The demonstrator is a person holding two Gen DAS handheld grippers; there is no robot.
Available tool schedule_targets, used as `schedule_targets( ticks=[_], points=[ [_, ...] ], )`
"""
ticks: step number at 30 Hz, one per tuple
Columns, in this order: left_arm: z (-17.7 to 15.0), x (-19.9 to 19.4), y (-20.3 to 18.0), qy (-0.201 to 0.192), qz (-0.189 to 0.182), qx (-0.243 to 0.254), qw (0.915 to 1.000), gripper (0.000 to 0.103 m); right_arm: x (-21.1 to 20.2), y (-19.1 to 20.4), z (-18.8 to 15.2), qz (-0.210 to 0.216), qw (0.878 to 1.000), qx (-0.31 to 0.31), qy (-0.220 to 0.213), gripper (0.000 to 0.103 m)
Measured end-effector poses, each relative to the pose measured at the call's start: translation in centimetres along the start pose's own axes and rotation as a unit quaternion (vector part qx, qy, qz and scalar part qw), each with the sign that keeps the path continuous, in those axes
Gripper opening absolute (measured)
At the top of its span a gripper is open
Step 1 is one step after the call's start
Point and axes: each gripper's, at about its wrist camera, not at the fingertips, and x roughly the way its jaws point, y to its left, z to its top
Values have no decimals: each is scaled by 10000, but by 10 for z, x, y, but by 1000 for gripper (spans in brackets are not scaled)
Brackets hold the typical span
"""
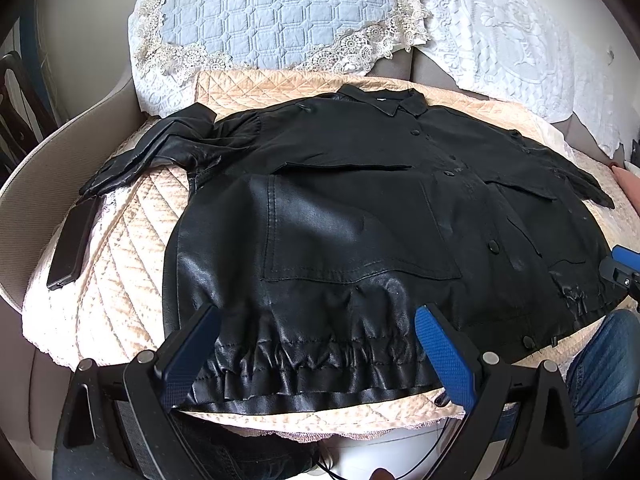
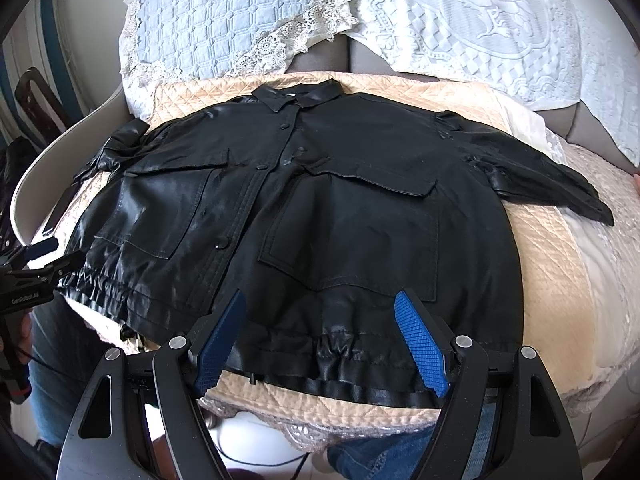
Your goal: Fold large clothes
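- Black jacket (image 1: 360, 208) lying flat and face up on a peach quilted cover (image 1: 124, 264) over a sofa seat.
- Shiny, like soft leather, with light spots glinting on the folds.
- Collar (image 2: 298, 96) at the far end, hem (image 1: 304, 364) at the near edge.
- Buttoned down the middle with small round black buttons (image 1: 493, 246).
- Two big square pockets (image 2: 352, 236) on the front, each with a flap on top.
- Puckered and bunched along the hem, like a stretchy band.
- Sleeves spread out to both sides; left sleeve (image 1: 152, 152) crumpled and bent, right sleeve (image 2: 556, 184) stretched out toward the side edge of the cover.
- Left gripper (image 1: 318, 354) opened wide, blue pads (image 1: 444, 356) either side of the ruffled hem, holding nothing.
- Right gripper (image 2: 320, 344) opened wide too, over the other half of the hem, holding nothing.
- Dark flat phone (image 1: 72, 240) lying on the cover just beside the left sleeve end.
- Pale blue quilted cushion (image 1: 276, 12) with a lace edge standing behind the jacket, white patterned throw (image 2: 480, 20) next to it.
- Blue jeans (image 1: 604, 368) at the near edge, below the seat.
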Motion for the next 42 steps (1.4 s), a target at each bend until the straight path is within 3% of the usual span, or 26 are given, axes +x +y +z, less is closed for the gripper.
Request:
schedule_targets(
  ticks=[42],
  points=[
    [10, 14, 17, -33, -90, -229, 9997, 99, 18, 13, 17, 196, 9997, 79, 73, 77]
  ],
)
